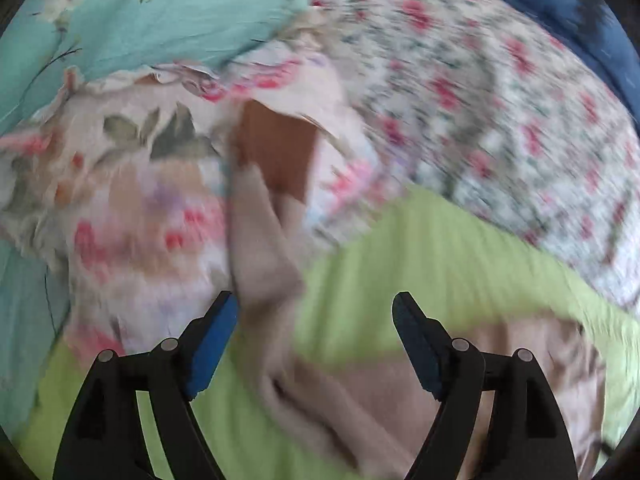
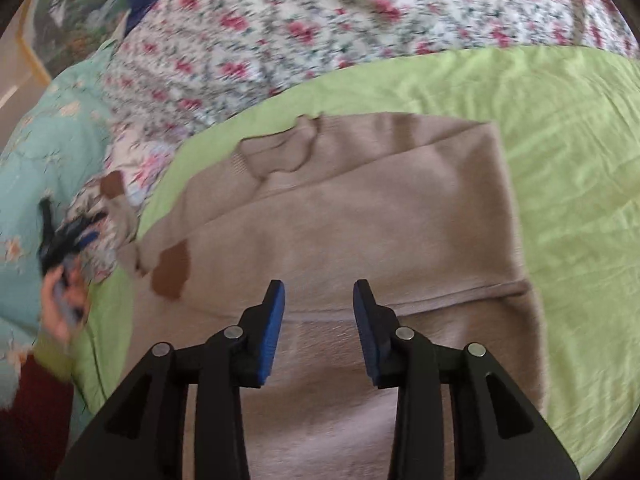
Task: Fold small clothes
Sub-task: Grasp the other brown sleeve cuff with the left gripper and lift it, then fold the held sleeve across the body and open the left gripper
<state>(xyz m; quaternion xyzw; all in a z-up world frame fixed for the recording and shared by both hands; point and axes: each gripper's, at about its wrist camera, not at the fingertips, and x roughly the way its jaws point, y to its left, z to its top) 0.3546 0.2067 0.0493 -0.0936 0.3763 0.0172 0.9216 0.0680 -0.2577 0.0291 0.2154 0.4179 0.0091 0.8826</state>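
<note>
The right gripper [image 2: 319, 300] hangs over the garment [image 2: 360, 216], its jaws parted with nothing between them; the blue pads [image 2: 274, 332] stand clear of the cloth below. The garment is a beige knit piece, lying flat on a green sheet [image 2: 568, 168]. A seam crosses it just beyond the jaw tips, and its right edge runs straight up toward a folded corner. Near its upper left edge the cloth is rumpled, and a brown patch [image 2: 172, 276] sits on it left of the jaws.

The left gripper [image 1: 314, 308] has its jaws spread wide and empty. Below them lies green sheet [image 1: 400, 248] with parts of the garment [image 1: 268, 248]: a narrow beige strip runs up from between the jaws toward a brown patch [image 1: 276, 152], and more beige cloth lies under the right jaw. This view is blurred, so finer detail cannot be told.

In the right wrist view, the left gripper [image 2: 66, 236] shows at the far left edge, blurred, held by a hand [image 2: 56, 308] with a dark red sleeve [image 2: 36, 412] below it, well apart from the right gripper.

Beyond the sheet lies a floral cloth [image 2: 320, 24] with red flowers on white. A teal floral cover [image 1: 152, 12] lies left of it, and a dark blue cloth [image 1: 560, 4] at the far corner.
</note>
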